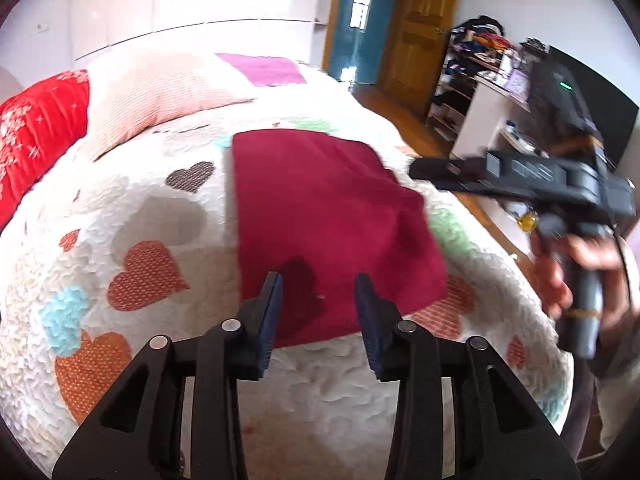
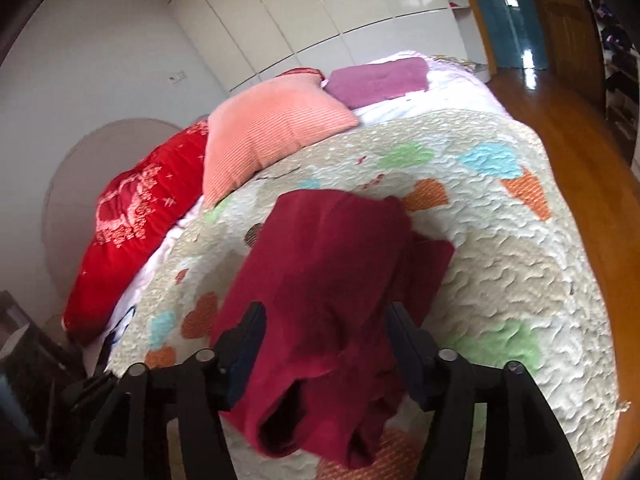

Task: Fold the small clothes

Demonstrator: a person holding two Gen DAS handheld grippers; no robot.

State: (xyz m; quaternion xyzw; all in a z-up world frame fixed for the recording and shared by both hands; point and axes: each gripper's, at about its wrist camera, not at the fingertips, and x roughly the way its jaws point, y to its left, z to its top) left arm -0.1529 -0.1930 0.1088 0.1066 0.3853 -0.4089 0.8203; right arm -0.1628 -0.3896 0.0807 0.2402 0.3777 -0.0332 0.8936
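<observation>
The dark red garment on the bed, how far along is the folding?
Done: the dark red garment lies on the heart quilt, folded over into a rough rectangle. In hand: nothing; the left gripper and right gripper are both open, fingers clear of the cloth. Left: the near end in the right wrist view is bunched and loose, so it probably needs tidying or another fold.

Heart-print bed carries dark red garment, pink cushion, red pillow.
</observation>
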